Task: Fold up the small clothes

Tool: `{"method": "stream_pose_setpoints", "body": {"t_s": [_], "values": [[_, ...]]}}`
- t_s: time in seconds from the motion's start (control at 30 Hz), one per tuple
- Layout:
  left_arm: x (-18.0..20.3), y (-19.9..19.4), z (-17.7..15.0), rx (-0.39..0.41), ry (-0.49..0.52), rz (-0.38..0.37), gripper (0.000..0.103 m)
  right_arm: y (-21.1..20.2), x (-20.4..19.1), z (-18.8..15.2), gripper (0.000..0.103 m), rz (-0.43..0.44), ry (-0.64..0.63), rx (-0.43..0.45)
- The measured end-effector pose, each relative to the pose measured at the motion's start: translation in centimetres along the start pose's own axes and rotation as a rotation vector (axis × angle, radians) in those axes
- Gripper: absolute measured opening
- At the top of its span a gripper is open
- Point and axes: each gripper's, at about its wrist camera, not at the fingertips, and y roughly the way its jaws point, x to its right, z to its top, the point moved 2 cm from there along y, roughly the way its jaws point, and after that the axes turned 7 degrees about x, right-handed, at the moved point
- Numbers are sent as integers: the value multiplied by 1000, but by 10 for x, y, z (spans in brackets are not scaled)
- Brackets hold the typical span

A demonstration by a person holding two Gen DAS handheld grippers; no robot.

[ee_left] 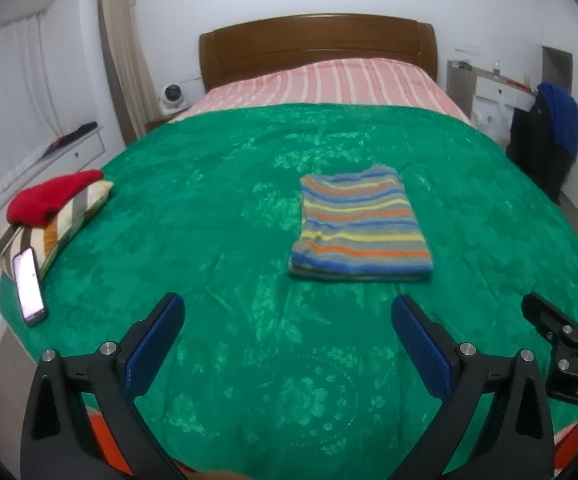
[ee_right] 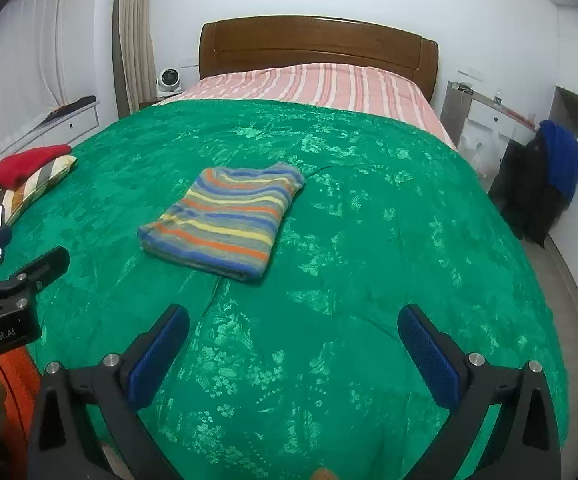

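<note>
A striped garment [ee_left: 359, 224] in blue, orange, yellow and grey lies folded into a neat rectangle on the green bedspread [ee_left: 217, 216]. It also shows in the right wrist view [ee_right: 229, 222], left of centre. My left gripper [ee_left: 287, 318] is open and empty, held above the bedspread a little short of the garment. My right gripper [ee_right: 293, 328] is open and empty too, nearer the foot of the bed and right of the garment. The right gripper's body [ee_left: 565, 344] shows at the right edge of the left wrist view.
A red folded garment [ee_left: 51, 196] rests on a striped pillow [ee_left: 55, 226] at the bed's left edge, with a lit phone [ee_left: 29, 284] beside it. A wooden headboard [ee_left: 317, 46] is at the far end. Dark and blue clothes [ee_right: 545, 184] hang at the right.
</note>
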Motion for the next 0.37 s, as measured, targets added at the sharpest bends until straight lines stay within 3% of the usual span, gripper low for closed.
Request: {"method": "stream_pose_setpoints", "body": {"t_s": [0.37], "values": [[4,5,-8,-27,-8,9,103,-1,2,-8,103,-12,8,-20]]}}
